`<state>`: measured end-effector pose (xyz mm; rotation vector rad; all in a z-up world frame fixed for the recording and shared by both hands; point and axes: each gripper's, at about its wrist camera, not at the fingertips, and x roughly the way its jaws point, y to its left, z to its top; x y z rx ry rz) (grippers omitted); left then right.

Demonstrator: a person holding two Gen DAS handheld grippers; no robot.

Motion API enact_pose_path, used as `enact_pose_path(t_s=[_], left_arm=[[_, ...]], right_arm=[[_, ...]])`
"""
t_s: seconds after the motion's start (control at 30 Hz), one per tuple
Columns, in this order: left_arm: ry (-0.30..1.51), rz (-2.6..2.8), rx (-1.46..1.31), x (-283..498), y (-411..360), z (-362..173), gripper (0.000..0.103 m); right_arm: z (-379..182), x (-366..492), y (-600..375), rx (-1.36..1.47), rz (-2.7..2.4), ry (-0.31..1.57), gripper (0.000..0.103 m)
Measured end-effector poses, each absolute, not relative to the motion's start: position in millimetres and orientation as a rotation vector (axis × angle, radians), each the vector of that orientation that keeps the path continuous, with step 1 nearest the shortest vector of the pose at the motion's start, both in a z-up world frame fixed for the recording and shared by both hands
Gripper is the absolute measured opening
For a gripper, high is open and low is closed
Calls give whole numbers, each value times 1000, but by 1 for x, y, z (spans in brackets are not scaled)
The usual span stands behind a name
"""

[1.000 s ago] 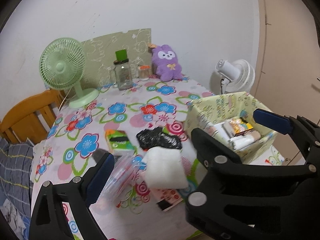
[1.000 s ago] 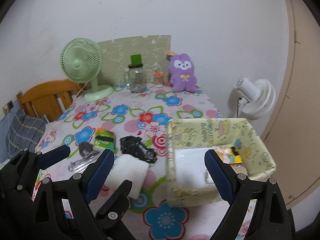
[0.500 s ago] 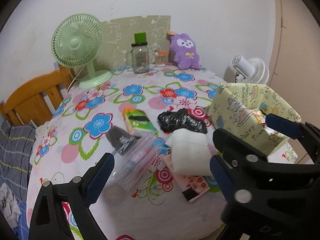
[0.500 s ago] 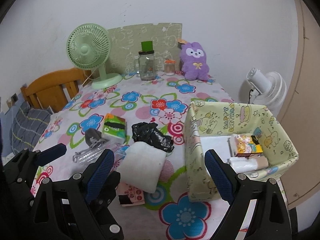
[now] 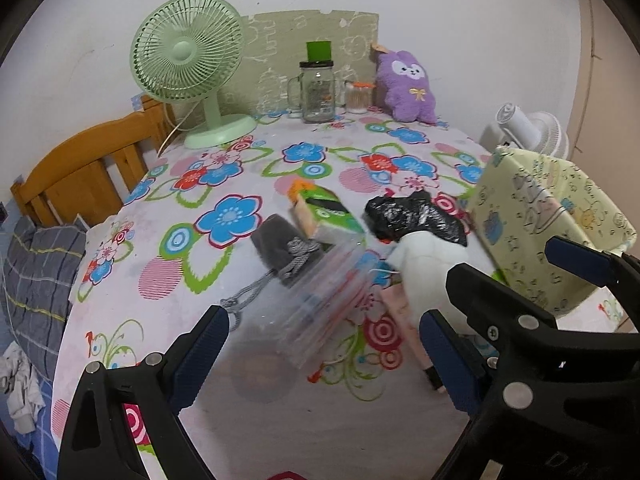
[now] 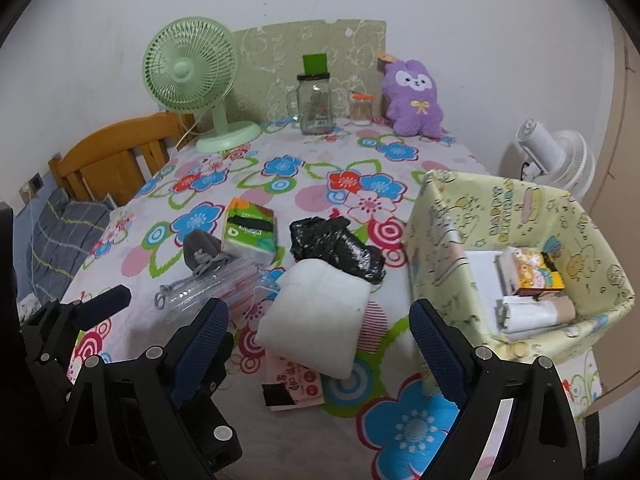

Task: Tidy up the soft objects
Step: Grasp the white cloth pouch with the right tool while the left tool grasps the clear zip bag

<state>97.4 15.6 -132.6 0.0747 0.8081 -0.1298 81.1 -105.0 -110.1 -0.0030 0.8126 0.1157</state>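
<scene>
both claws gaping; fluffy white pad (image 6: 316,316), crinkled black bag (image 6: 340,250).

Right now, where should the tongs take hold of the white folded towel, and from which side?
Grip the towel at its near rounded edge, coming from the front and above with the right tongs. Its far end lies under the black bag, and the box crowds its right; the near edge looks thick and free.

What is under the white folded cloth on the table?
The white folded cloth lies partly on a pink printed packet, whose near end sticks out toward the camera. A striped patch shows at its right edge. Anything else beneath is covered.
</scene>
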Motion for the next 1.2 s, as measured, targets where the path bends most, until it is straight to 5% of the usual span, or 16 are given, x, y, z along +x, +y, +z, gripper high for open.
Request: enact_pose_path(t_s=[0.6, 0.93, 1.07, 1.2], left_arm=[[862, -116, 116, 127, 26, -164, 97], [867, -113, 165, 136, 20, -176, 84], [882, -122, 142, 139, 21, -178, 79], [895, -164, 107, 140, 20, -177, 59]], right_arm=[[-146, 113, -87, 12, 126, 915, 94], [-167, 127, -89, 47, 92, 982, 93], [-173, 131, -94, 70, 66, 1007, 80], [-175, 131, -98, 85, 58, 1009, 66]])
